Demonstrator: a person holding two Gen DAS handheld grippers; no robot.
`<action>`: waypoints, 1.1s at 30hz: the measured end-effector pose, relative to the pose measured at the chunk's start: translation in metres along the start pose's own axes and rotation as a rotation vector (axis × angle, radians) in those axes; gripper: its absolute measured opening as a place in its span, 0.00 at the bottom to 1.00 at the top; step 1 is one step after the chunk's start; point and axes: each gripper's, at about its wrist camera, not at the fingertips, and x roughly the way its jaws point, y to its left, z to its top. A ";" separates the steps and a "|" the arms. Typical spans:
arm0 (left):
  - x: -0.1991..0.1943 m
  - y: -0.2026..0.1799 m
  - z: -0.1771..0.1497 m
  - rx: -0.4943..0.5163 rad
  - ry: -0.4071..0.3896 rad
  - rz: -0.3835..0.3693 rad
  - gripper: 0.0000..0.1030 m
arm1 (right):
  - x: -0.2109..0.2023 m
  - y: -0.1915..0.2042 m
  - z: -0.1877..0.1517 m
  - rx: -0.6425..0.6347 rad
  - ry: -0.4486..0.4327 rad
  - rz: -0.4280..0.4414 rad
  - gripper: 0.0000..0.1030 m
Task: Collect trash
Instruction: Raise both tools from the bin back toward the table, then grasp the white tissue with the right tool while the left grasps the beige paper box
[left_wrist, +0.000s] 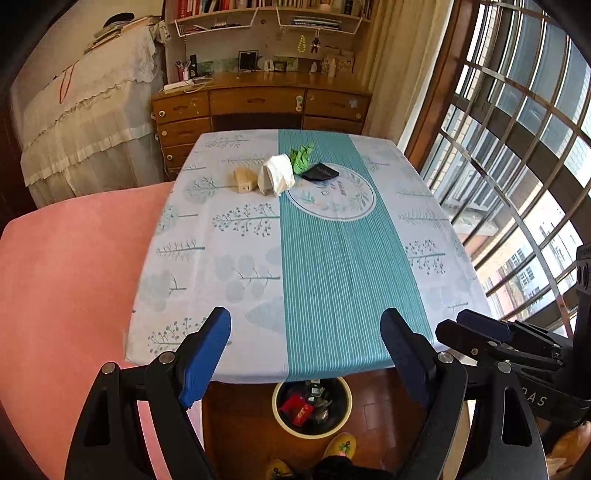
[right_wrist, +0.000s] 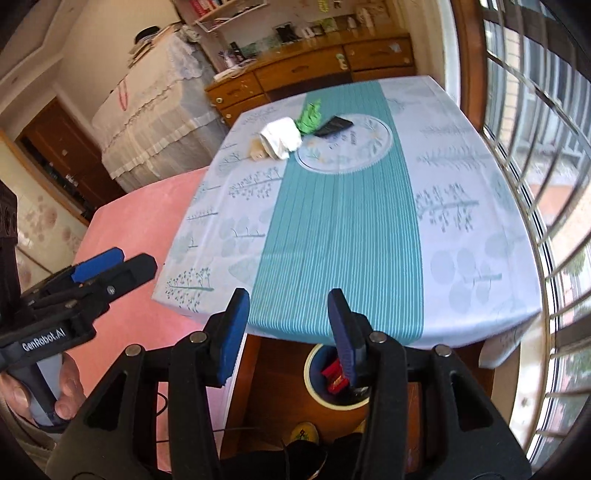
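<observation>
Left gripper (left_wrist: 306, 321) — blue-padded jaws spread wide, nothing between them, above the near edge of the table with the teal-striped, tree-printed cloth (left_wrist: 221, 258). Far end, left to right: small tan cardboard box (left_wrist: 244, 180), crumpled white paper wad (left_wrist: 277, 174), green crinkled wrapper (left_wrist: 302, 157), flat black packet (left_wrist: 320, 172). Below the near edge — round cream-rimmed bin (left_wrist: 312, 406) holding red wrappers. Right gripper (right_wrist: 289, 300) parted, empty.

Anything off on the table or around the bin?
Nothing spilled or damaged. Four loose items sit clustered at the table's far end: crumpled white paper, green wrapper, black packet, tan box, uncollected. The bin sits upright on the floor, already holding wrappers.
</observation>
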 end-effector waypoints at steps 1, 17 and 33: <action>-0.002 0.000 0.006 -0.009 -0.014 0.014 0.82 | 0.003 0.001 0.007 -0.020 0.001 0.006 0.40; 0.020 0.071 0.113 0.004 -0.056 0.136 0.83 | 0.080 0.034 0.131 -0.105 -0.029 0.026 0.47; 0.231 0.177 0.281 0.275 0.118 -0.011 0.87 | 0.281 0.054 0.261 0.144 0.026 -0.149 0.52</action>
